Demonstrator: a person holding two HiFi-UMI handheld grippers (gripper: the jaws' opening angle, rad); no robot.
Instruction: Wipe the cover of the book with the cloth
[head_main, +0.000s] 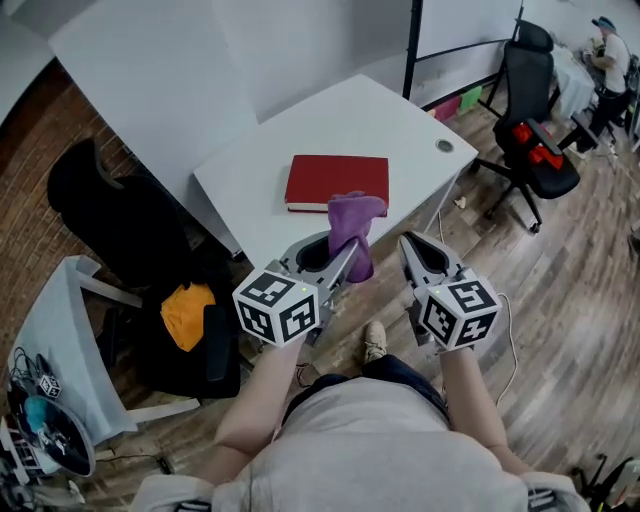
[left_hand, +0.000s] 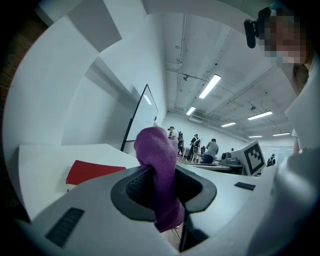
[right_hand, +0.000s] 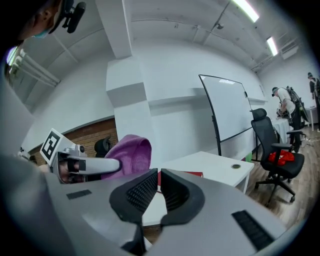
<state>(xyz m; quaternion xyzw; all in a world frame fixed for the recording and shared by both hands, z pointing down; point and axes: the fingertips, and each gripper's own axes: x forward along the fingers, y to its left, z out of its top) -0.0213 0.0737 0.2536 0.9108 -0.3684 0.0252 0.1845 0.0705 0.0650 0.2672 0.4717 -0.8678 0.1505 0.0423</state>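
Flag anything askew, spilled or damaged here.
Nothing stands out. The closed red hardcover book lies flat on the white desk, the purple cloth sits clamped in the left gripper, and the right gripper is shut, empty.

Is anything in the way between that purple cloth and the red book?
Nothing visible does. The left gripper holds the purple cloth near the red book, whose cover lies bare.

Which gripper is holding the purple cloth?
The left gripper: its jaws are shut on the soft purple cloth, which sticks up between them. The right gripper is shut with nothing between its jaws.
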